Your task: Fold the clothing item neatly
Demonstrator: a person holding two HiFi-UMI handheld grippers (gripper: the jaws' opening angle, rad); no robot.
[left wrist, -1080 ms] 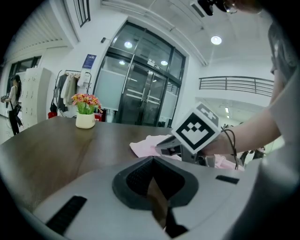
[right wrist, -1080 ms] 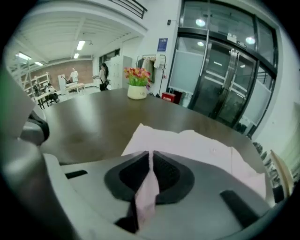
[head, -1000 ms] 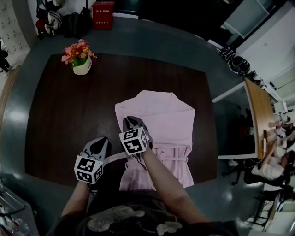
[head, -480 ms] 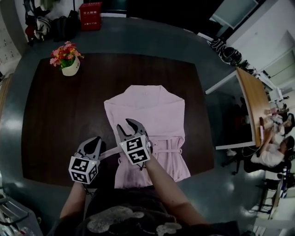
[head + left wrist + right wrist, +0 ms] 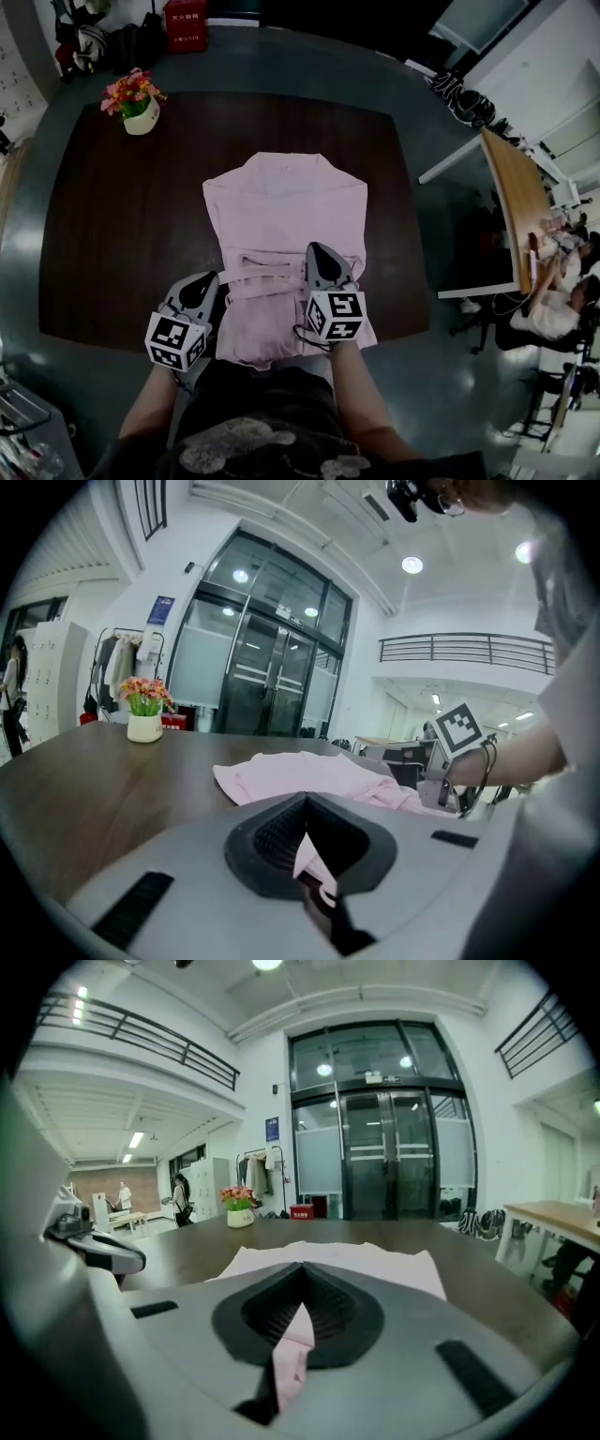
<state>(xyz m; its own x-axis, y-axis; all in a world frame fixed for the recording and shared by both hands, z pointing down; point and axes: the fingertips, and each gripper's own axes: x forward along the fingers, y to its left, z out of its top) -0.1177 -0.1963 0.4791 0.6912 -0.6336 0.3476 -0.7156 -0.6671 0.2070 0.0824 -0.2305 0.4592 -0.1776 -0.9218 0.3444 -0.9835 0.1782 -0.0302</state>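
pink garment (image 5: 286, 202) pinched by left gripper (image 5: 209, 279) and just-closed right gripper (image 5: 317, 249).

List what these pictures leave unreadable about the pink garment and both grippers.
- Head view: the left gripper and right gripper cover the spots they pinch on the pink belted garment.
- Gripper views: each grey body hides the cloth's near part; only a pink fold shows between shut jaws, the right's just closed.
- Head view: print on the red box is too small.
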